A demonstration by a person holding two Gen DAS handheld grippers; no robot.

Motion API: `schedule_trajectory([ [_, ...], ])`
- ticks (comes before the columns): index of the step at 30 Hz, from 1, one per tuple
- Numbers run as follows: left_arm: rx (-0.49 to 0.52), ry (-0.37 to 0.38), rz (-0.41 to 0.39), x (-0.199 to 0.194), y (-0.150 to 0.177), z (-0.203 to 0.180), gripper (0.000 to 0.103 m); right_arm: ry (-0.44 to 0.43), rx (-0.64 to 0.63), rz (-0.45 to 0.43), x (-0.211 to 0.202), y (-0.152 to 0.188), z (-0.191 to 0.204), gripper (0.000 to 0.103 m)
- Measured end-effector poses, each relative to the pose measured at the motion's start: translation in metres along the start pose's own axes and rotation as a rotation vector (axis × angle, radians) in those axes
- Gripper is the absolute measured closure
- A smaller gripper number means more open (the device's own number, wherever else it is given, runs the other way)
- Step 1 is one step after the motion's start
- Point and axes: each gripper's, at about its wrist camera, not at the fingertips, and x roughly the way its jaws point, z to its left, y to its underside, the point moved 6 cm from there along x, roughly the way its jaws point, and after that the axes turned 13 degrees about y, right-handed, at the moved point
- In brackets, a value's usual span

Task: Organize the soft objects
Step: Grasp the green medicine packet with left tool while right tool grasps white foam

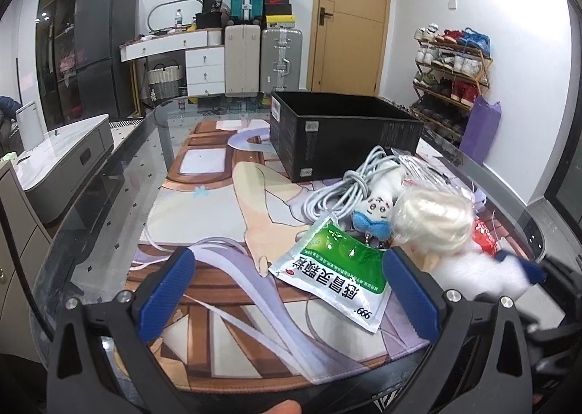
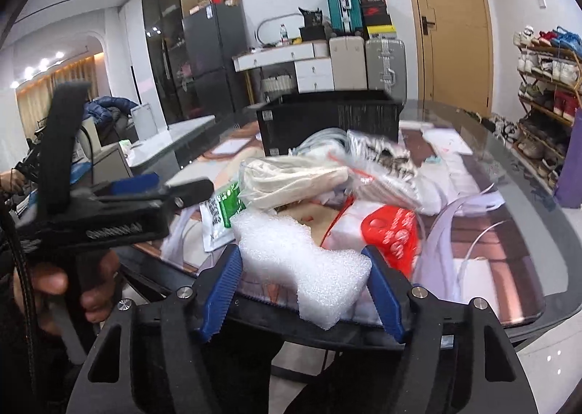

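Our right gripper has its jaws clamped on a white foam at the near desk edge. Left gripper jaws wide, holding nothing, over the sachet; box behind the pile.

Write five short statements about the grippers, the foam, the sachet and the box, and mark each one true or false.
1. The right gripper has a white foam piece between its fingers. True.
2. The left gripper is clamped on the green and white sachet. False: its jaws stand wide apart, and the sachet lies on the printed mat.
3. The black box has a lid on it. False: its top is open.
4. A coiled white cable lies between the box and the sachet. True.
5. The small doll with the blue bow is inside the box. False: it lies on the table beside the cable.
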Motion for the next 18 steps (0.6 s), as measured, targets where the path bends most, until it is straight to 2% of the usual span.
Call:
schedule_trajectory([
  [4,0.024,0.045,0.053,0.01,0.002,-0.006,0.0,-0.01,0.017,-0.029,-0.012,-0.008,-0.01,0.034],
  [13,0.121,0.053,0.203,0.042,0.008,-0.019,0.0,-0.02,0.004,0.002,-0.018,0.001,-0.016,0.034],
  [18,0.107,0.083,0.233,0.053,0.006,-0.022,0.0,-0.03,-0.006,-0.004,-0.02,-0.001,-0.01,0.034],
])
